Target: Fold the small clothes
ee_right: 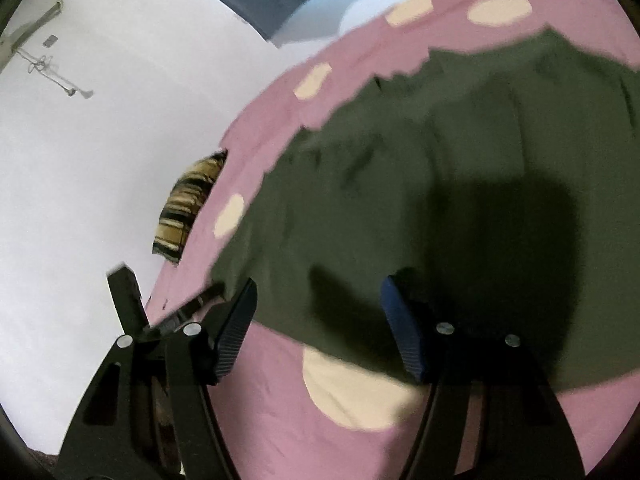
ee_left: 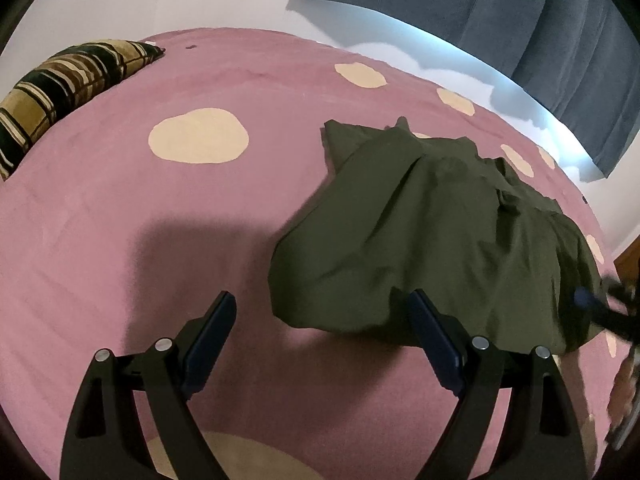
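A dark olive garment (ee_left: 432, 232) lies crumpled on a pink bedspread with cream spots (ee_left: 160, 208). My left gripper (ee_left: 324, 312) is open and empty, just in front of the garment's near left edge, its right finger at the hem. In the right wrist view the same garment (ee_right: 420, 168) fills the middle, blurred by motion. My right gripper (ee_right: 320, 304) is open and empty, held over the garment's near edge. The right gripper shows as a dark blur at the right edge of the left wrist view (ee_left: 608, 304).
A striped brown and black pillow (ee_left: 60, 92) lies at the bed's far left, and shows in the right wrist view (ee_right: 188, 208). A white wall (ee_right: 100, 152) and dark blue curtain (ee_left: 500, 12) stand behind the bed. The spread (ee_right: 304, 420) continues under my right gripper.
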`<state>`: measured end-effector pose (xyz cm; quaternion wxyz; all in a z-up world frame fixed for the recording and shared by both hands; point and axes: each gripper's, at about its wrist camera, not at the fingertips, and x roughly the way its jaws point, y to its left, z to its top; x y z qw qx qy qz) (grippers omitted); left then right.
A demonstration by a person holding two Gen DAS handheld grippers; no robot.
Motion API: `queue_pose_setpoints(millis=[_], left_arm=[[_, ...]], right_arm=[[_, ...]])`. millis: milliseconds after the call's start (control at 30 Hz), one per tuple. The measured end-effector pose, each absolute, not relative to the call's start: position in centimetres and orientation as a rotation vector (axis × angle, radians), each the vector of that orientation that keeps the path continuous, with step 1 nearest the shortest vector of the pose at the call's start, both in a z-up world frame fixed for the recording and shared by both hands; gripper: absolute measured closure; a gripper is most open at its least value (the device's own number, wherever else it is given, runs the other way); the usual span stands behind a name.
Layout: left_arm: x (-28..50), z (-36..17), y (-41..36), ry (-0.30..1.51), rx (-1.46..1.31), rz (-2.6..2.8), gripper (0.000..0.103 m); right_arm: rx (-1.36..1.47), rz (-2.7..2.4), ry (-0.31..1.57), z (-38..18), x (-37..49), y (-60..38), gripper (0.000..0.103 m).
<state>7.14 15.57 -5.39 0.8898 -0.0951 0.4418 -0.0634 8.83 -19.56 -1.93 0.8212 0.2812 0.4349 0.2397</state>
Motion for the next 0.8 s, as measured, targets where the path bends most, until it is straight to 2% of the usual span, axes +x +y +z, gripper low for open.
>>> queue_pose_setpoints(millis=[100, 333, 467, 567, 800], left_arm=[[7.2, -5.5, 15.7, 0.923, -0.207, -0.137, 0.017], [7.2, -5.5, 16.0, 0.926, -0.226, -0.144, 0.017], [7.1, -5.3, 15.8, 0.920, -0.217, -0.151, 0.017], [7.2, -5.3, 15.9, 0.924, -0.216, -0.158, 0.017], [7.0, -5.3, 16.0, 0.928, -0.214, -0.150, 0.017]], right_arm=[[0.606, 0.457, 0.907, -1.2, 12.4, -20.2, 0.038], [0.660, 0.350, 0.928, -3.2, 21.3, -21.6, 0.038], [0.672, 0.304, 1.011, -5.6, 24.5, -21.3, 0.038], [0.647, 0.296, 1.018, -6.8, 24.9, -20.6, 0.037], [0.704, 0.339, 0.960, -3.8, 21.7, -21.3, 0.038]])
